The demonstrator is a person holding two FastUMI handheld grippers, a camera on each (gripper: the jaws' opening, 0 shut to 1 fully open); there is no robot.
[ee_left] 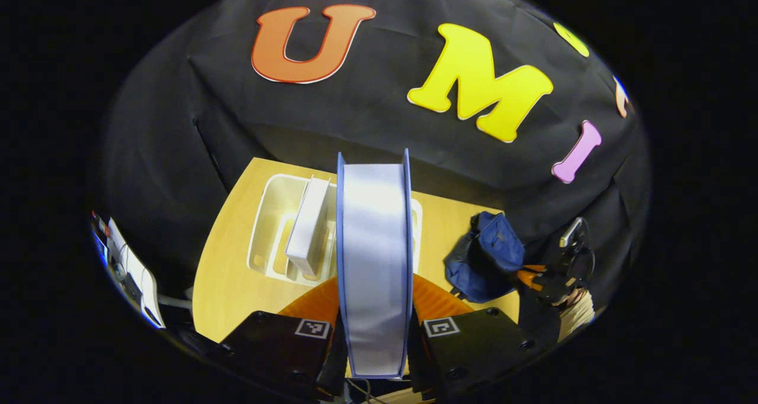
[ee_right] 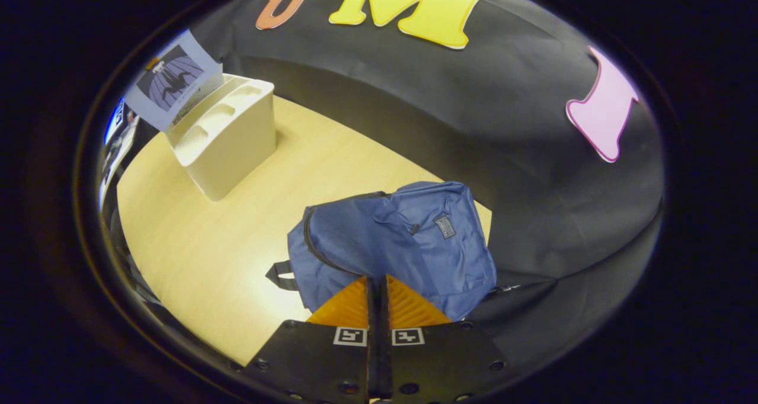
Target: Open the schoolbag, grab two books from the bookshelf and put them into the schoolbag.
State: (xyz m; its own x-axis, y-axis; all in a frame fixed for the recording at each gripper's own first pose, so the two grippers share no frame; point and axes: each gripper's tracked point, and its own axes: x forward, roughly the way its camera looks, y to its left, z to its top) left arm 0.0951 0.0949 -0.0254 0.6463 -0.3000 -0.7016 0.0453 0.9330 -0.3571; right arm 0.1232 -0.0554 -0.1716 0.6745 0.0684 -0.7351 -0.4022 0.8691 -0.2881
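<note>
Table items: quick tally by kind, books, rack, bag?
Books: 2, one held by the left gripper (book), one standing in the rack (book)
Bookshelf rack: 1
Schoolbag: 1
Total: 4

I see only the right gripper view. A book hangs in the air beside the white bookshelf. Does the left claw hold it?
Observer: Yes. In the left gripper view the left claw is shut on the book, one finger on each cover.
Operator: Is there another book in the bookshelf?
Observer: Yes, one white book stands in the bookshelf.
Operator: Where is my right claw, seen from there?
Observer: The right claw is close beside the schoolbag.
</note>
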